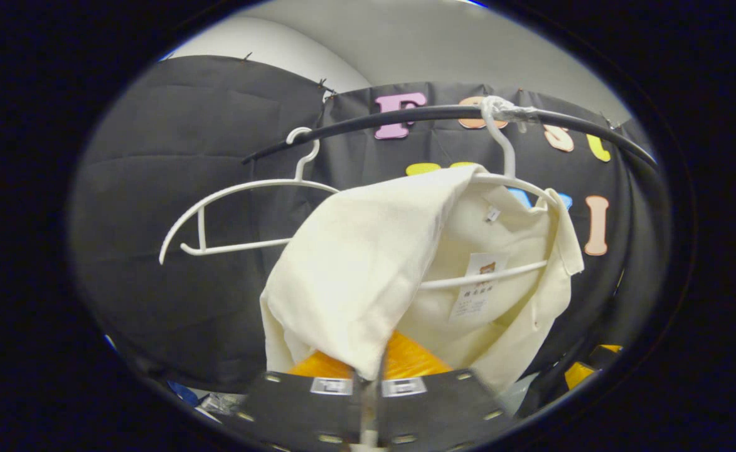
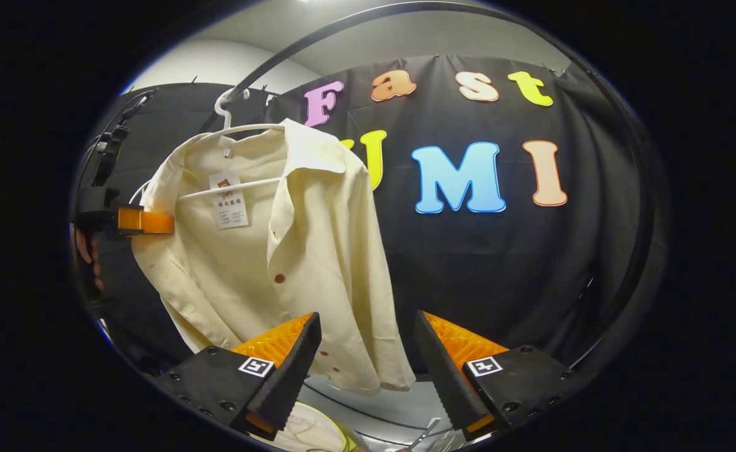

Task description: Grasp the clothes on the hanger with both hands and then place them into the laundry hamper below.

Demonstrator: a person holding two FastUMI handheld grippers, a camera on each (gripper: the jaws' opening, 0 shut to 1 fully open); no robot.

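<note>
The cream shirt (image 2: 267, 251) hangs on a white hanger (image 2: 242, 129) at ten o'clock in the right gripper view; it looks light, soft and limp, likely to slide off if pulled at the shoulders. The left gripper (image 1: 368, 376) is clamped on a fold of its shoulder cloth. The right gripper (image 2: 364, 358) gapes wide, its best hold probably the shoulder at twelve o'clock.

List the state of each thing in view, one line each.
Shirt: hanging on its hanger, unbuttoned, tag showing.
Empty hanger: bare, hooked on the rail.
Left claw: shut on the shirt's fabric.
Right claw: open, holding nothing.
</note>
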